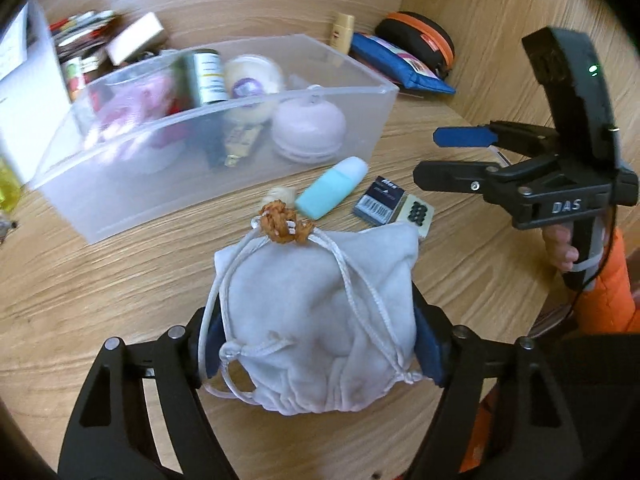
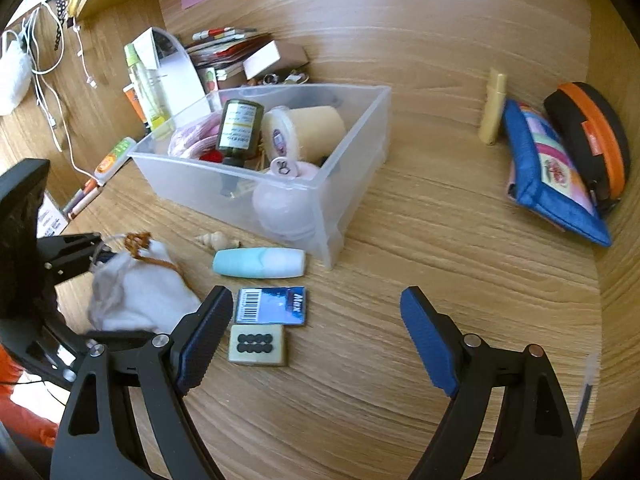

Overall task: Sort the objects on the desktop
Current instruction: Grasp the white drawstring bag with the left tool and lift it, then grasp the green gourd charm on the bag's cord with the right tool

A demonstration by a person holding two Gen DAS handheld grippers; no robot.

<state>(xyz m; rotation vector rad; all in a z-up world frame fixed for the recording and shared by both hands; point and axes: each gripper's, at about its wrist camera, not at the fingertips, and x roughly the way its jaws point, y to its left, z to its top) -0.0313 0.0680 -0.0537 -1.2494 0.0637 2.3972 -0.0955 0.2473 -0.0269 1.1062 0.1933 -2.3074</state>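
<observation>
A white drawstring pouch (image 1: 304,304) with an orange knot lies on the wooden desk, and my left gripper (image 1: 316,316) is shut on it, with a blue pad pressed against each side. The right wrist view shows the same pouch (image 2: 140,296) at the left. Just beyond it lie a small shell (image 2: 216,240), a teal tube (image 2: 260,263), a blue box marked Max (image 2: 272,306) and a mahjong tile (image 2: 258,345). My right gripper (image 2: 316,300) hovers open over the desk beside the box and tile, holding nothing. A clear plastic bin (image 2: 192,184) behind them holds several items.
A blue zip pouch (image 2: 548,176), a black and orange case (image 2: 592,132) and a beige tube (image 2: 494,108) sit against the wooden wall on the right. Books and boxes (image 2: 240,52) are stacked behind the bin. White cables (image 2: 48,92) hang at the far left.
</observation>
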